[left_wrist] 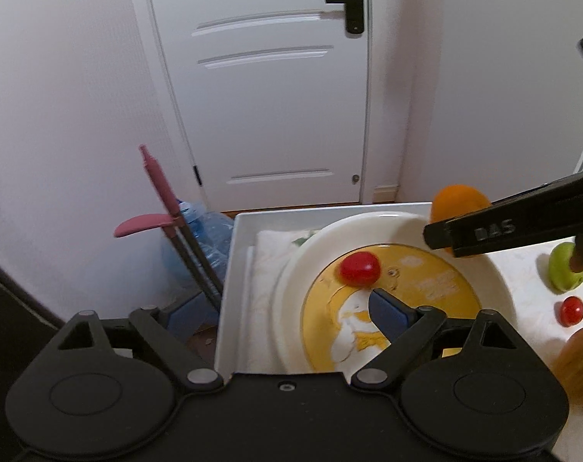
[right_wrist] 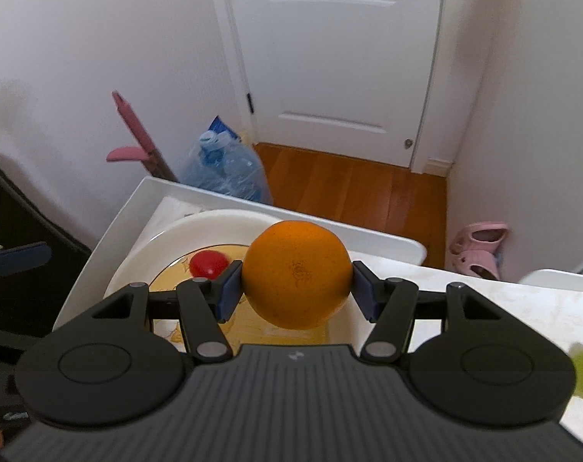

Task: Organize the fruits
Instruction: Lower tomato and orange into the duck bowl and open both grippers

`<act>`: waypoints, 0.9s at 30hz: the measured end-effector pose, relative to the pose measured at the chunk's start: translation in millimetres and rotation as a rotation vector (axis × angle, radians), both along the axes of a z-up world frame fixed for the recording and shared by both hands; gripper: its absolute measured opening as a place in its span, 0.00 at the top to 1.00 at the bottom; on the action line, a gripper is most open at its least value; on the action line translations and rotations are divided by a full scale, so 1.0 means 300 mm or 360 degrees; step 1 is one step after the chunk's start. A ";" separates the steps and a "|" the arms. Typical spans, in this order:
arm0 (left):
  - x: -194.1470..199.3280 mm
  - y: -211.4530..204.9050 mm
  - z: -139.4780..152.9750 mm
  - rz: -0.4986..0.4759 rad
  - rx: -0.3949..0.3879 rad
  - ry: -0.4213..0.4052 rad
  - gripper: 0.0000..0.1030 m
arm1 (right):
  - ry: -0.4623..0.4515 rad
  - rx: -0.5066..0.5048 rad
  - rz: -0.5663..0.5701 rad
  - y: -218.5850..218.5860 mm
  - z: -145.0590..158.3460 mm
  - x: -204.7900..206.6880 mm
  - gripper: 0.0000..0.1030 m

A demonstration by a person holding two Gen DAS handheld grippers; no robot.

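Leaning at far left against the wall, a pink-handled tool (left_wrist: 158, 208) beside a blue water jug (right_wrist: 229, 171); next over, spread wide and gripping nothing, the left gripper (left_wrist: 291, 312); lying loose on the yellow-centred plate (left_wrist: 368, 227) ahead of its blue pad, a red tomato (left_wrist: 359, 268); pinched between both pads of the right gripper (right_wrist: 297, 288), above the plate's right side, an orange (right_wrist: 296, 274); farther right on the white table (left_wrist: 522, 269), a green apple (left_wrist: 563, 271) and a second small tomato (left_wrist: 572, 311).

Both wrist views look steeply down, close over the plate (left_wrist: 368, 227) (shared), facing the door (right_wrist: 329, 57).
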State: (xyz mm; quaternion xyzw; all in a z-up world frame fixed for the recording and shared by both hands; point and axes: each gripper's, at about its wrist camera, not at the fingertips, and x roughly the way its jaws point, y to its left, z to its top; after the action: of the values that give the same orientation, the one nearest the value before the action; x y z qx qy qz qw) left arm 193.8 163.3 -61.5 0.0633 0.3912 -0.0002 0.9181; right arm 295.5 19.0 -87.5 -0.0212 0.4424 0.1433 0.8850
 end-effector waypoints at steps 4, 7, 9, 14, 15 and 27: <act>-0.007 0.022 -0.012 0.0020 -0.0023 0.0018 0.09 | -0.0039 -0.0043 0.0032 0.031 -0.031 0.003 0.28; -0.009 0.023 -0.022 0.0014 -0.0017 0.0029 0.09 | -0.0035 -0.0024 0.0041 0.037 -0.045 0.007 0.28; -0.011 0.021 -0.027 0.0010 -0.0009 0.0034 0.09 | -0.0033 -0.0027 0.0046 0.041 -0.050 0.008 0.27; -0.014 0.015 -0.024 -0.0005 -0.0013 0.0036 0.09 | -0.0174 -0.0061 0.0051 0.044 -0.009 -0.014 0.00; -0.014 0.018 -0.022 -0.0006 -0.0015 0.0036 0.09 | -0.0185 -0.0065 0.0043 0.042 -0.005 -0.016 0.00; -0.035 0.012 0.007 -0.0008 -0.0065 0.0028 0.08 | -0.0144 -0.0001 -0.0042 -0.002 0.045 -0.067 0.00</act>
State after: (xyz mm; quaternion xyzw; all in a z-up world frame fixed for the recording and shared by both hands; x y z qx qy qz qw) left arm 183.4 166.9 -59.4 0.0455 0.3990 -0.0110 0.9158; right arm 275.3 18.4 -74.0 -0.0220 0.4023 0.1303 0.9059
